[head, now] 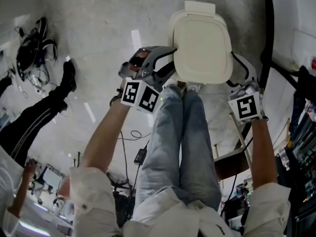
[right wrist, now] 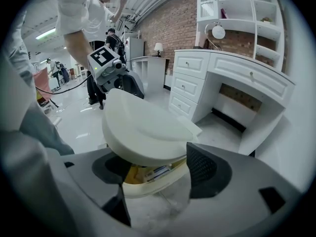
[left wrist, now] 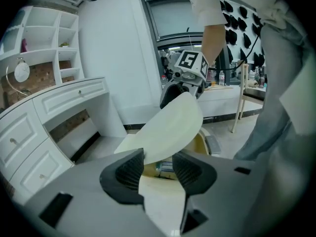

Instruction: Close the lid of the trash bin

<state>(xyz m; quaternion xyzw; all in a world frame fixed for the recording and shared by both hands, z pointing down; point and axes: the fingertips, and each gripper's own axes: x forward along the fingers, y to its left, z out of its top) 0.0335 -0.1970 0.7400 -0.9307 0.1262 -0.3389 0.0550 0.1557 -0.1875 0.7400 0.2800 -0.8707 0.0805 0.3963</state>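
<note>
Cream plastic, one trash bin [right wrist: 154, 184], one lid [right wrist: 143, 127]

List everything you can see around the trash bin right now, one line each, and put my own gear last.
Cream plastic trash bin lid: one, cream, tilted ajar over the bin.
Cream plastic trash bin: one, cream, yellowish inside, on the floor under the lid.
White desk with drawers: one, white, beside the bin.
White shelf unit: one, white, on top of the desk.
Tangle of black cables: one, black, on the floor.
Bystander's leg: one, black trousers.
Blue-jeaned legs: two, blue, in front of the bin.
Left hand-held gripper: one, grey, open at the lid's edge.
Right hand-held gripper: one, grey, open at the opposite edge.
</note>
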